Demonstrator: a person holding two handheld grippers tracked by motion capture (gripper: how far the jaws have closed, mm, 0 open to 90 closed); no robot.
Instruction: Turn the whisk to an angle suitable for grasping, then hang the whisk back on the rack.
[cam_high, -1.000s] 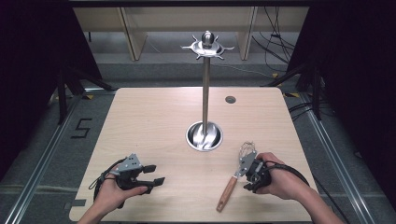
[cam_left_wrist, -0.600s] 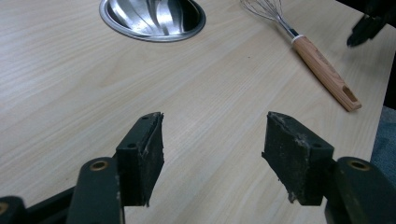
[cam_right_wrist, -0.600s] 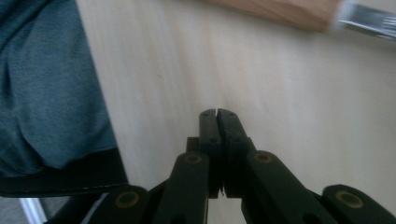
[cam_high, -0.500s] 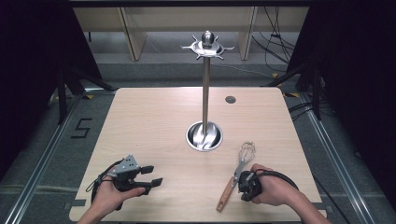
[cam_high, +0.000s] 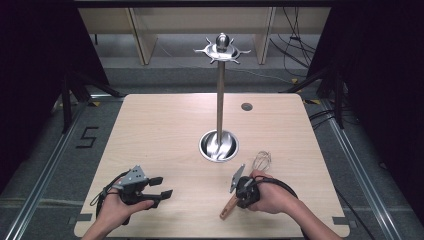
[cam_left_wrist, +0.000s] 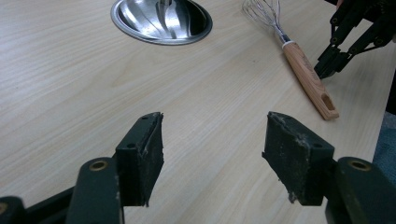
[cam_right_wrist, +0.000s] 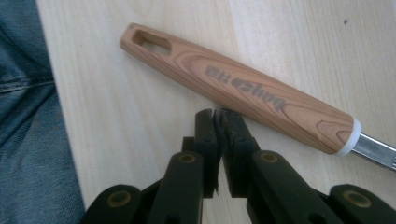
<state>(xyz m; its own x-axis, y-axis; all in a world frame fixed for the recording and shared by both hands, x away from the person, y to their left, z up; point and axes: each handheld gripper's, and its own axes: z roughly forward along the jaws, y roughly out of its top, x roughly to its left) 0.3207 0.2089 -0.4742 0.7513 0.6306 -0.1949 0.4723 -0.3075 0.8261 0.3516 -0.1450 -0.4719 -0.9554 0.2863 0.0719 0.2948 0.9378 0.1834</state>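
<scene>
Right gripper view had us looking along the right gripper (cam_right_wrist: 218, 114), its jaws pinched almost together with nothing between them, their tips just beside or perhaps touching the wooden handle of the whisk (cam_right_wrist: 238, 95). They had snapped closed and then eased a little apart within the last moment, yet the handle lay outside them, not in the grip. From the high view we saw the whisk (cam_high: 245, 185) flat on the table (cam_high: 160, 130), near the front edge, handle towards us and wires pointing at the steel base of the stand (cam_high: 219, 145). Our left gripper (cam_high: 159, 189) waited well apart on the other side, jaws wide and bare, as the left gripper view confirmed (cam_left_wrist: 212, 154). We judged the pickup had not yet begun in earnest, and the risks were plain: closed tips pressing on a round, smooth handle would roll or shove it towards the table edge instead of catching it. If we reopened too little, one pad would ride over the top and the whisk would skid. A grip far down the handle would also let the wire end droop and swing against the stand.
</scene>
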